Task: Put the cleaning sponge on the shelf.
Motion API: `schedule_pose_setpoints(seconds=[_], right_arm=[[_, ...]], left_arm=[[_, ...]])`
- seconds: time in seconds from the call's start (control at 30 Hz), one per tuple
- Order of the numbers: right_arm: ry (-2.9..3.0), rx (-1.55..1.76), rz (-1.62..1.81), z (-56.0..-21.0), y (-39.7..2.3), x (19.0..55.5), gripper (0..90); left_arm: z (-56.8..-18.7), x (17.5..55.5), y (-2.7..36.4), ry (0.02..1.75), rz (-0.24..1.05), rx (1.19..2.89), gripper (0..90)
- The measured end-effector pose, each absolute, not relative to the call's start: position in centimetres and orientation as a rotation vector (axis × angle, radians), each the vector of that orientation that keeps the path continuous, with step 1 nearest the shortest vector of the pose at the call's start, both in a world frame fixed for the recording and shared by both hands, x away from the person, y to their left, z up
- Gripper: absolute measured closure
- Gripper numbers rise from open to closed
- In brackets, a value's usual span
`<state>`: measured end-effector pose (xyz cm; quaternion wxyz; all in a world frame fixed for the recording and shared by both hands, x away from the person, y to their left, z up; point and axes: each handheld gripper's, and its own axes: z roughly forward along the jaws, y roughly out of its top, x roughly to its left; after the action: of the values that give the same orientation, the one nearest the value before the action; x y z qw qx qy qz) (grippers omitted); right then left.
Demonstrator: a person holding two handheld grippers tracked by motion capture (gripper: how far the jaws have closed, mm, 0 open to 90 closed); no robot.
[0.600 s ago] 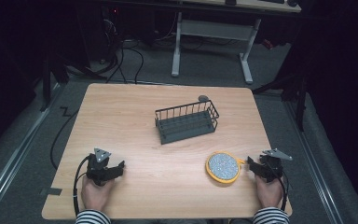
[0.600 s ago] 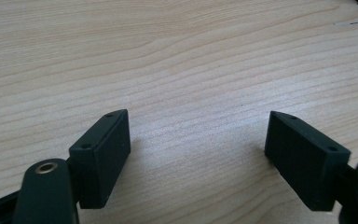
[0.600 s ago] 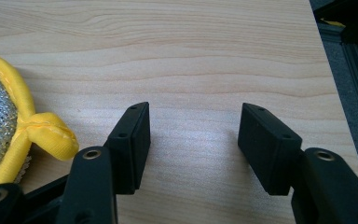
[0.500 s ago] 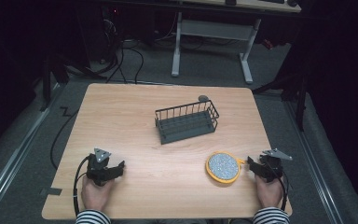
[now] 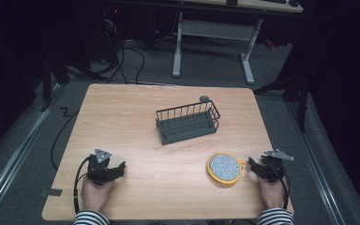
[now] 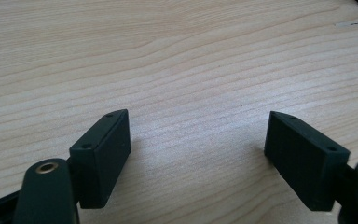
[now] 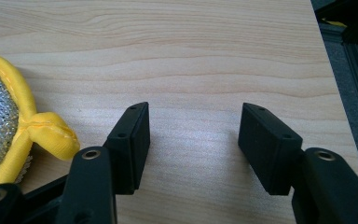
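Note:
My left gripper (image 5: pixel 117 168) rests on the wooden table (image 5: pixel 122 122) near its front left, held by a hand in a striped sleeve. Its jaws stand open over bare wood in the left gripper view (image 6: pixel 198 140). My right gripper (image 5: pixel 252 164) lies at the front right, open too (image 7: pixel 193 133), with nothing between the pads. A round yellow-rimmed scouring pad with a silver mesh face (image 5: pixel 224 167) lies just left of the right gripper; its yellow loop (image 7: pixel 51 133) sits beside the left jaw. A dark wire rack (image 5: pixel 187 122) stands at the table's middle.
A small grey object (image 5: pixel 204 99) sits behind the rack. The table's right edge (image 7: pixel 333 84) is close to the right gripper. Cables (image 5: pixel 126 56) and a white desk frame (image 5: pixel 213 42) lie on the floor beyond the far edge.

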<state>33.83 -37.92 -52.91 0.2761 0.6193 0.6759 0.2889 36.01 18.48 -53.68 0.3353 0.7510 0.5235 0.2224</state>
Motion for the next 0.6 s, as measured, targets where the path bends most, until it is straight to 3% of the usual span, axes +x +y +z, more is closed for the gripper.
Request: schedule_pose_setpoints(seconds=[0.27, 0.6], right_arm=[[1.842, 1.691, 0.788, -52.5, -37.7, 34.0, 50.9], [1.886, 1.622, 0.845, -50.2, -36.8, 34.0, 54.5]], left_arm=[[-53.6, 36.0, 18.2, 1.376, 0.582, 1.961, 22.1], [-52.9, 36.2, 17.1, 1.336, 0.493, 1.966, 26.6]])
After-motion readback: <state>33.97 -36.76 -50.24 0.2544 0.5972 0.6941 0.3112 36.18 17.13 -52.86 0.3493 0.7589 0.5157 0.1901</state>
